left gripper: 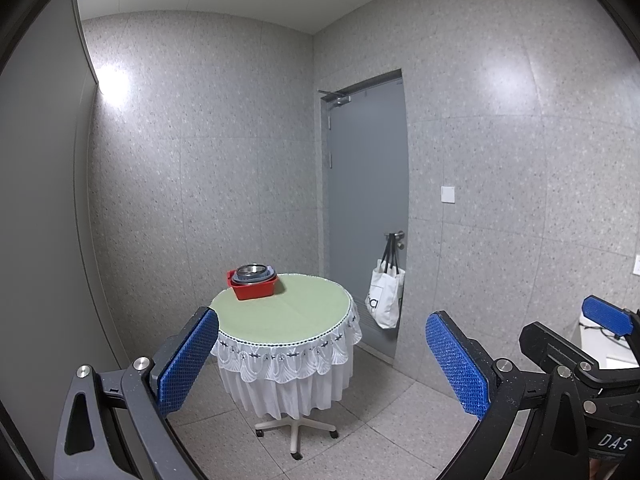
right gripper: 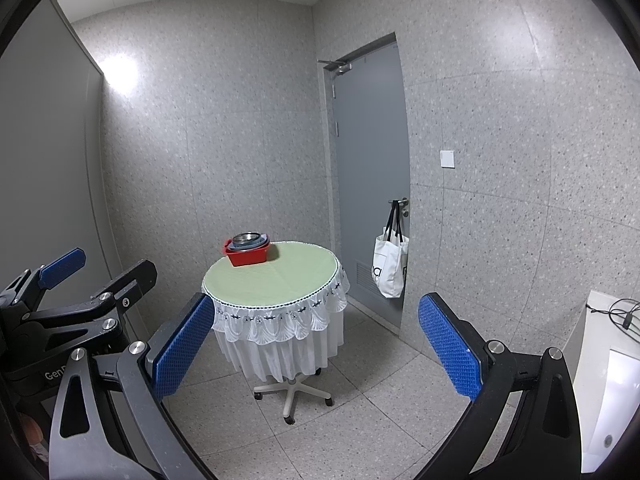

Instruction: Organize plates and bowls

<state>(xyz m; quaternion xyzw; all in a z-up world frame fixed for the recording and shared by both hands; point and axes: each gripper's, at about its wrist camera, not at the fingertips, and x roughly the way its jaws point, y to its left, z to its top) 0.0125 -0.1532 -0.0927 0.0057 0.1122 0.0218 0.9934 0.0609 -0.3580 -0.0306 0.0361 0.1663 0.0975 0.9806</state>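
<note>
A red bin (left gripper: 254,289) stands at the far left of a small round table (left gripper: 296,312) with a green top and white lace skirt. In it sit stacked grey-blue dishes with a metal bowl (left gripper: 251,270) on top. The bin (right gripper: 248,256), the metal bowl (right gripper: 245,237) and the table (right gripper: 280,280) show in the right wrist view too. My left gripper (left gripper: 322,346) is open and empty, well short of the table. My right gripper (right gripper: 316,334) is open and empty, also back from the table. Each gripper shows at the edge of the other's view.
A grey door (left gripper: 366,200) stands behind the table on the right, with a white tote bag (left gripper: 385,298) hanging from its handle. A white counter with cables (right gripper: 612,344) is at the far right. The table rests on a wheeled base (left gripper: 296,432) on a speckled floor.
</note>
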